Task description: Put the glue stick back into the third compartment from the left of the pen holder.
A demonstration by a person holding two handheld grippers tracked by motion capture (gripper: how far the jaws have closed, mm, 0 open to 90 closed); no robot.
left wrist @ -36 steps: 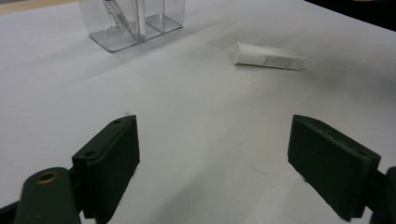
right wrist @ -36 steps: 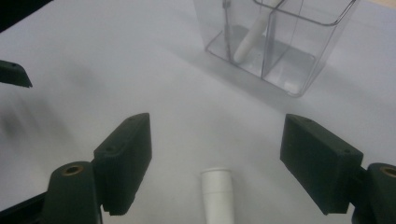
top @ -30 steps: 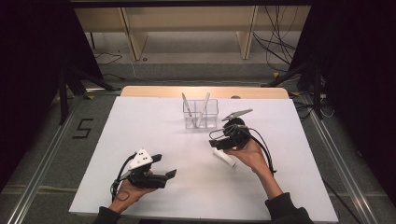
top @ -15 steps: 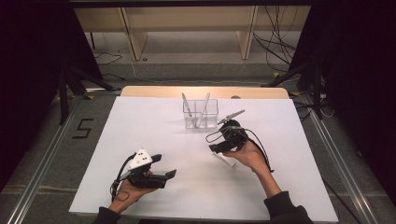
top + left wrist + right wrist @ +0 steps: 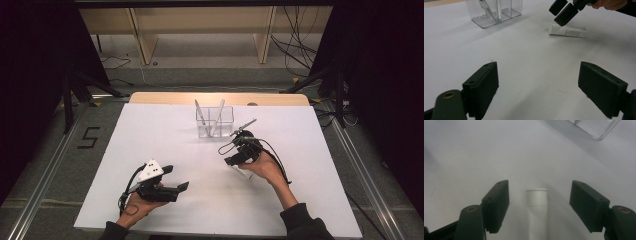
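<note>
Right gripper drops over the tube

The right gripper (image 5: 539, 205) has come down from beside the holder (image 5: 215, 121); jaws, just narrowing, straddle the white tube (image 5: 537, 215) on the counter (image 5: 165, 135) without touching. Left gripper (image 5: 546, 92) waits, jaws wide, empty.

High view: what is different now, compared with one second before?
The right gripper came down toward the person, over the white tube, its jaws closing partly; the tube lies between them, not yet gripped. The left gripper, the clear holder and its two pens stayed put.
</note>
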